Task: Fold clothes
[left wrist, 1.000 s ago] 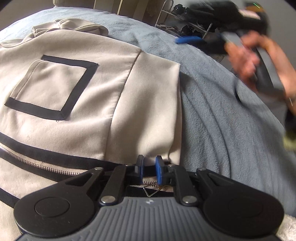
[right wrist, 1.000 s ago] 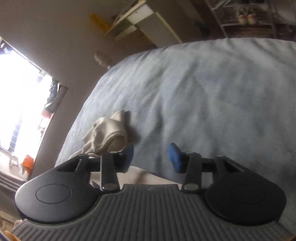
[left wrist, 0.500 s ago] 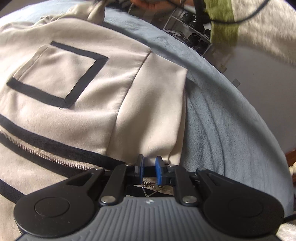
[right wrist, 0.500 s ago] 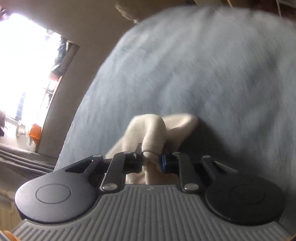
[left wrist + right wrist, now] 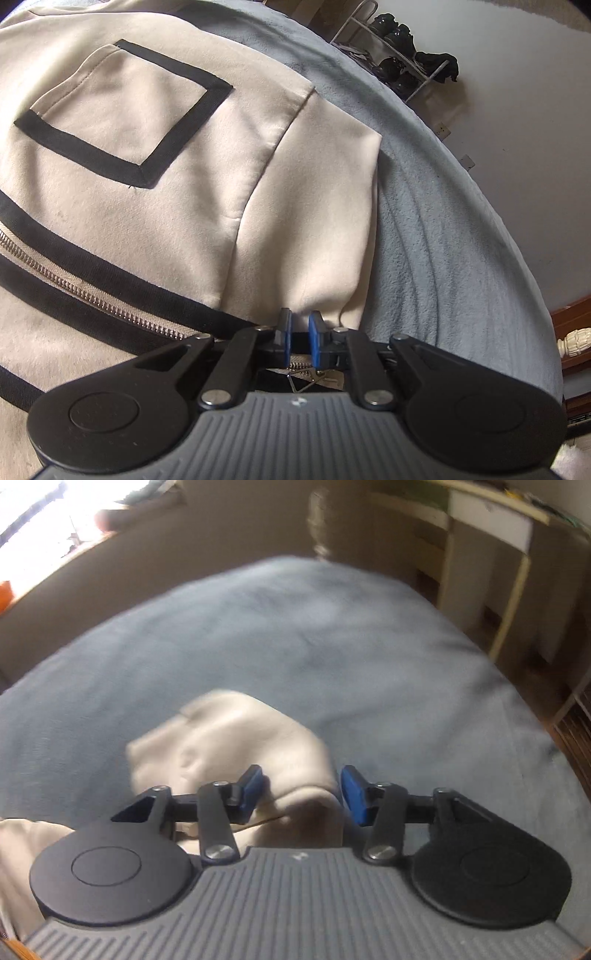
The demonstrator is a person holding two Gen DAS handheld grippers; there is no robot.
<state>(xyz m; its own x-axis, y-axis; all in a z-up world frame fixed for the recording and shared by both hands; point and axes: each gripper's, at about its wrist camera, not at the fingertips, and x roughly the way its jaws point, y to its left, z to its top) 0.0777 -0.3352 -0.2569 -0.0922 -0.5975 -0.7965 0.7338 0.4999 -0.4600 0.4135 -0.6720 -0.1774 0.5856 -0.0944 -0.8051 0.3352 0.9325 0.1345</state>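
Note:
A cream jacket (image 5: 155, 206) with black trim, a square pocket (image 5: 122, 114) and a zipper (image 5: 92, 299) lies flat on the grey-blue bed cover (image 5: 443, 236). My left gripper (image 5: 299, 325) is shut on the jacket's near edge, just beside the folded sleeve (image 5: 314, 206). In the right wrist view a bunched cream end of the garment (image 5: 236, 746) lies on the cover. My right gripper (image 5: 301, 779) straddles it with its jaws opening, and the blue pads (image 5: 352, 786) stand apart from the cloth.
A wire shoe rack (image 5: 395, 62) with dark shoes stands beyond the bed against a white wall. A pale wooden shelf unit (image 5: 491, 576) stands past the bed's far right side, and a bright window (image 5: 55, 520) is at the upper left.
My right gripper swept across the bed, closed on the bunched cream cloth, dragged it and has now spread its jaws. The left gripper kept its grip and rolled slightly.

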